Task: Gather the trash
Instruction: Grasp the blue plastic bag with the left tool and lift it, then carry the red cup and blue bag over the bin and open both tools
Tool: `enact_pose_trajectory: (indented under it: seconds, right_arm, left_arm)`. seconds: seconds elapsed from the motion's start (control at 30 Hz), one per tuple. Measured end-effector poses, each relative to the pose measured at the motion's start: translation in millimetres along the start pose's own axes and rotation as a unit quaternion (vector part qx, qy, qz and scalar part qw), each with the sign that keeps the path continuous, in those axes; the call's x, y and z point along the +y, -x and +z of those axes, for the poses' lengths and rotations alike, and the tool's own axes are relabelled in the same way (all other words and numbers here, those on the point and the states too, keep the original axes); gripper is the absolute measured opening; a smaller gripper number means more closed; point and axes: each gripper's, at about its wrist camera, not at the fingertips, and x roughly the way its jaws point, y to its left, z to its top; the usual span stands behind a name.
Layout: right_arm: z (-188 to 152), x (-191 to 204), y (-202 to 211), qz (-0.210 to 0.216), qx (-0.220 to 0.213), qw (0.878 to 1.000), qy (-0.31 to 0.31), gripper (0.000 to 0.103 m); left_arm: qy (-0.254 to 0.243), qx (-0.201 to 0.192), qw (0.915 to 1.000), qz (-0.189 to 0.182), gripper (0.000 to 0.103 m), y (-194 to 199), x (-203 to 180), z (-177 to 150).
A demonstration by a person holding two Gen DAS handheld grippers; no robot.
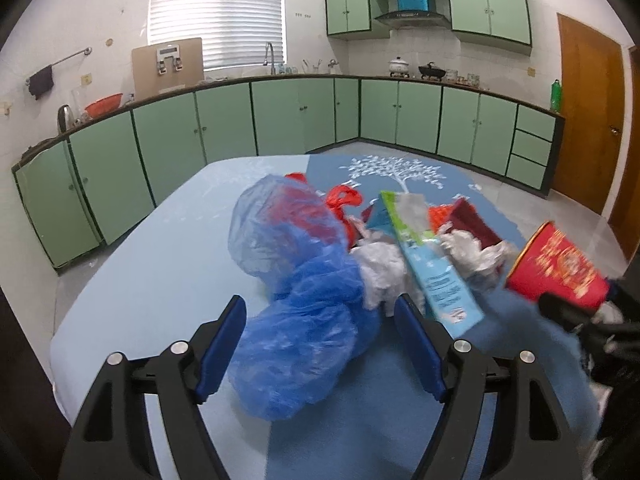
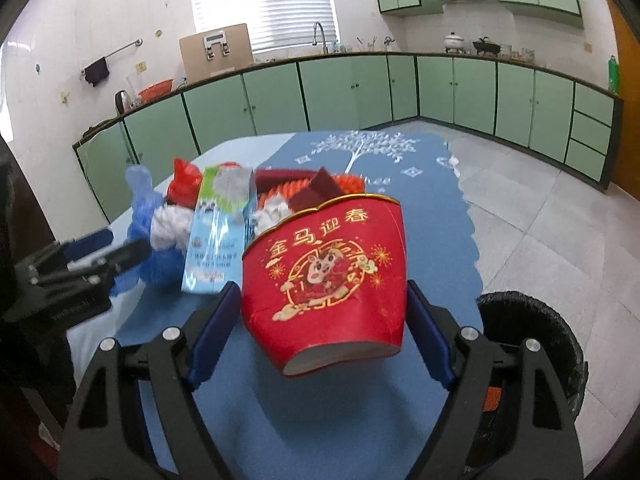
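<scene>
A crumpled blue plastic bag (image 1: 304, 320) lies on the table between the fingers of my left gripper (image 1: 320, 300), whose pads stand apart from it. My right gripper (image 2: 322, 286) is shut on a red paper bucket (image 2: 332, 276) with gold print, held tilted above the cloth. The same bucket (image 1: 560, 268) shows at the right in the left wrist view. Behind it lies a pile: a light blue carton (image 2: 218, 236), white crumpled paper (image 1: 384, 272), a red plastic bag (image 1: 340, 200) and a dark red box (image 1: 476, 220).
The table carries a blue cloth (image 2: 400, 168) with a white tree print. A black bin (image 2: 520, 300) stands on the tiled floor at the table's right edge. Green cabinets (image 1: 280, 116) line the far walls. A brown door (image 1: 588, 112) is at the right.
</scene>
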Motion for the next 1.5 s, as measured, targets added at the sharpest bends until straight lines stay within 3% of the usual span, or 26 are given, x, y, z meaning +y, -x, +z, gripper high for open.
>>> enact_pose_trajectory:
  seconds: [0.03, 0.07, 0.1, 0.17, 0.27, 0.33, 0.5, 0.73, 1.13, 1.5]
  right_arm:
    - [1, 0, 0, 0.001, -0.002, 1.000, -0.001, 0.079]
    - [3, 1, 1, 0.001, -0.003, 1.000, -0.001, 0.079]
    - [4, 1, 1, 0.001, -0.005, 1.000, -0.001, 0.079]
    - [7, 2, 2, 0.002, -0.008, 1.000, 0.000, 0.079]
    - [12, 1, 7, 0.003, -0.017, 1.000, -0.004, 0.079]
    - [15, 2, 11, 0.003, -0.024, 1.000, -0.005, 0.079]
    - [25, 1, 22, 0.005, -0.044, 0.999, -0.005, 0.079]
    - [37, -4, 36, 0.005, -0.062, 0.998, -0.012, 0.079]
    - [52, -27, 66, -0.025, -0.092, 0.995, -0.028, 0.079]
    - [45, -76, 94, -0.083, -0.102, 0.990, -0.055, 0.079]
  left_arm:
    - [0.001, 0.005, 1.0000, -0.001, 0.070, -4, 3, -1]
    - [0.003, 0.015, 0.9999, -0.005, 0.056, -10, 4, -1]
    - [0.004, 0.025, 0.9996, -0.013, 0.050, -14, 6, -3]
    - [0.009, 0.032, 0.9990, -0.032, 0.025, -17, 8, -4]
    - [0.028, 0.025, 0.9982, -0.046, 0.012, -14, 14, -3]
    - [0.036, 0.012, 0.9985, -0.039, 0.009, -7, 18, 1]
    - [0.055, -0.028, 0.9976, -0.030, 0.007, 15, 28, 17]
    - [0.044, -0.058, 0.9965, -0.040, 0.007, 39, 19, 41]
    - [-0.002, -0.069, 0.9915, -0.111, 0.007, 47, -28, 60]
    - [-0.045, -0.066, 0.9799, -0.183, 0.007, 35, -94, 73]
